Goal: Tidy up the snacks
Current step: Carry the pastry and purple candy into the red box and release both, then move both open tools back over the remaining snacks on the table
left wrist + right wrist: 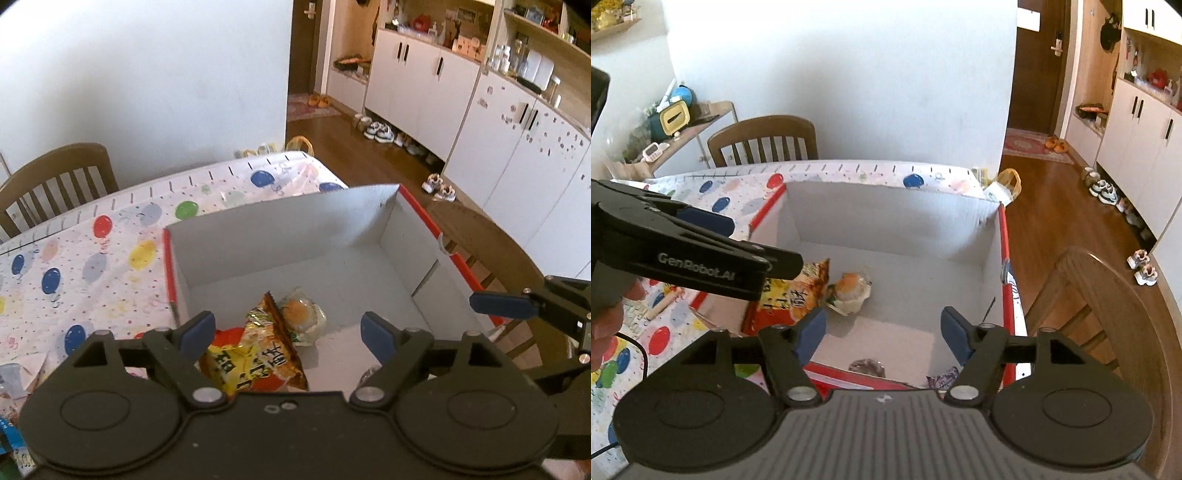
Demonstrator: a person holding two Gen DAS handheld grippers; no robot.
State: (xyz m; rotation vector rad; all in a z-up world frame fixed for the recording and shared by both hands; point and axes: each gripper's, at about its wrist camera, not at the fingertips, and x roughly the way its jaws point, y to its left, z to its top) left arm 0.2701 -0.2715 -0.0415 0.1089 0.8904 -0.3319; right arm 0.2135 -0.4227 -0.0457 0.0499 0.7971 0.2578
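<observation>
A white cardboard box (280, 236) with red outer sides stands on the balloon-print tablecloth (74, 258); it also shows in the right wrist view (886, 221). Inside lie a yellow-orange snack bag (258, 350) (798, 291) and a clear-wrapped round pastry (301, 314) (849, 288). My left gripper (288, 334) is open and empty above the bag. My right gripper (882, 332) is open and empty over the box's near side. Two small wrapped snacks (868, 367) (942, 376) lie by the near wall.
Wooden chairs stand behind the table (764, 142) and at its right (1108, 317). White cabinets (424, 85) and shoes (378, 131) line the wooden floor. Loose packets (11, 380) lie on the table at the left.
</observation>
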